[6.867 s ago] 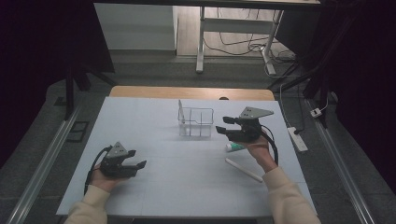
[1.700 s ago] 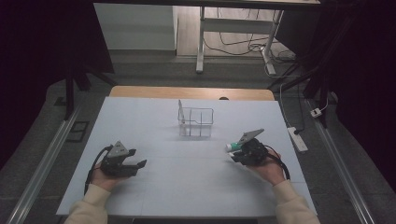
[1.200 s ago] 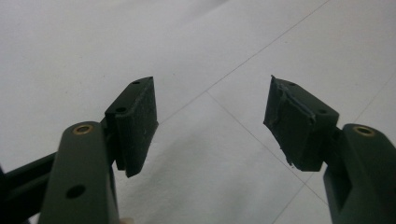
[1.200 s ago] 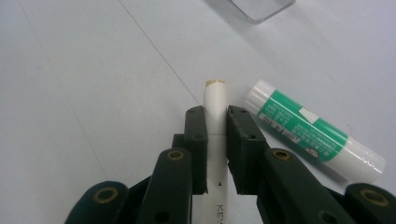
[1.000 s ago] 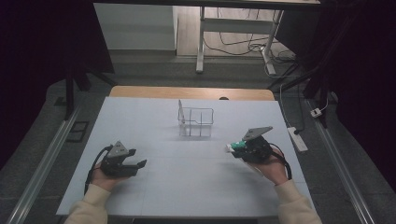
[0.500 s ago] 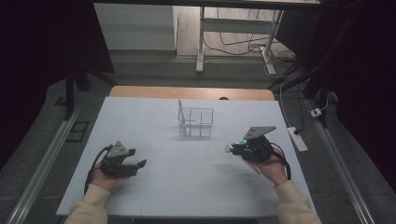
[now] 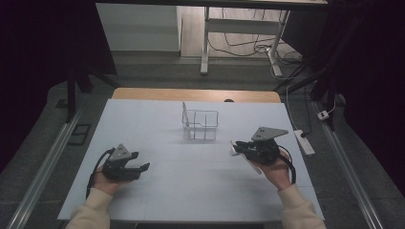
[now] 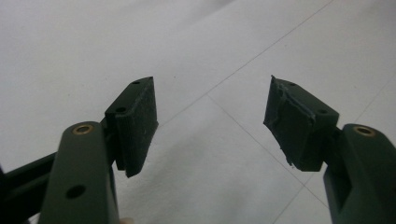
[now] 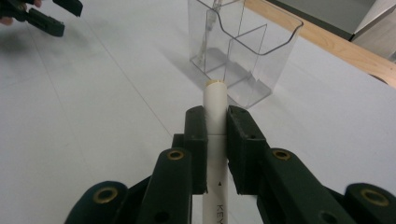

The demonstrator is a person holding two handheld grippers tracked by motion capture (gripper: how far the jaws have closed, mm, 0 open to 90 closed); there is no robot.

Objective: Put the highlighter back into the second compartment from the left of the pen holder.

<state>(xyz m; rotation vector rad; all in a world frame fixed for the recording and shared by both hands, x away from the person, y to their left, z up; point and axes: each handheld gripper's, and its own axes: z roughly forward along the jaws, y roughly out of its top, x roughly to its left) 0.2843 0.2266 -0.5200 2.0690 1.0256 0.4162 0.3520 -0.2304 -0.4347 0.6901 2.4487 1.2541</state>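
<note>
While the left side of the high view reads the same as in the earlier pictures, the right side has changed: the right gripper, low near the right edge of the surface a moment ago, now sits a little higher in the frame and closer to the clear organizer at centre, with the white tube poking out past its fingers toward the left. Several seconds back that gripper was raised beside the organizer and a white tube lay on the surface near the forearm; now the tube is off the surface and carried. Judgement: pick-up done, transport toward the organizer in hand, insertion not yet begun. The left gripper rests at lower left of the frame, unmoved through all pictures. Left gripper view: fingers spread wide, nothing between them, bare white surface beyond; released and idle. Right gripper view: fingers clenched on the white tube, which runs up the middle of the frame, its cream-capped end pointing at the clear organizer in the upper centre, near but apart from it. Printed letters show on the tube at the bottom edge. A thin stick-like item already stands in the organizer's left compartment; I cannot tell what it is. The left gripper shows in the upper left corner. Judgement: the tube lies low and nearly level, so it will need lifting and tipping upright before it clears the organizer's rim.
</note>
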